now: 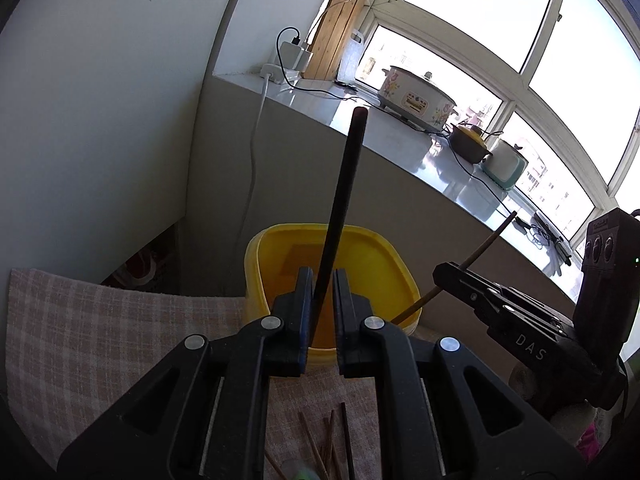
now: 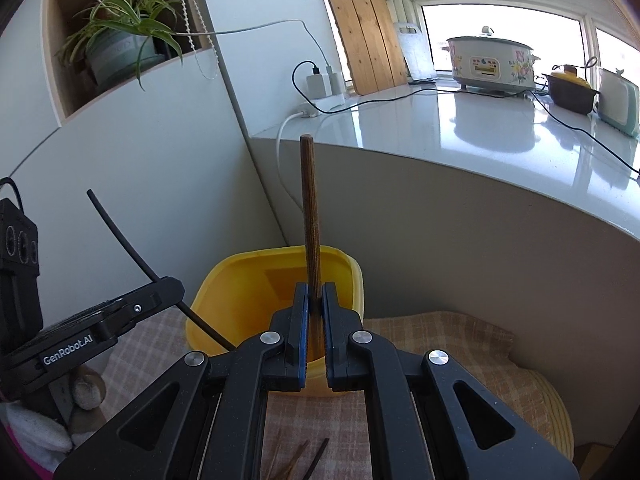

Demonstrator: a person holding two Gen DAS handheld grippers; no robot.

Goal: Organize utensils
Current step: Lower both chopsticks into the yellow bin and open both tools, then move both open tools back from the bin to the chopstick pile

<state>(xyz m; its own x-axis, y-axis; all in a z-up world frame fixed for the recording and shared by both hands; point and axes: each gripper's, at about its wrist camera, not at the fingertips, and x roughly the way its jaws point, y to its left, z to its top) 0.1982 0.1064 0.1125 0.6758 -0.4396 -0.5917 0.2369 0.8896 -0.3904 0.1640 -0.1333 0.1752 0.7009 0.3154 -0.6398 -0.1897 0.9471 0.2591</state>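
Note:
A yellow tub point(image 1: 280, 256) point(image 2: 224, 280) stands on a checked cloth point(image 1: 120, 340) just ahead of both grippers. In the left wrist view, a black chopstick point(image 1: 344, 184) stands upright between the fingers of my left gripper point(image 1: 322, 276). It leans by the left pad with a gap on the right, and its lower end is inside the tub. My right gripper point(image 2: 316, 290) is shut on a brown wooden chopstick point(image 2: 310, 208) that points up, its foot over the tub. Each gripper shows from the side in the other's view: the left gripper point(image 2: 172, 284) and the right gripper point(image 1: 440, 272).
Several loose chopsticks point(image 1: 332, 440) point(image 2: 304, 456) lie on the cloth under the grippers. Behind the tub rises a grey wall topped by a glossy sill point(image 2: 480, 128) with a flowered cooker point(image 2: 492, 64), pots and cables. A potted plant point(image 2: 116, 48) sits in a niche at upper left.

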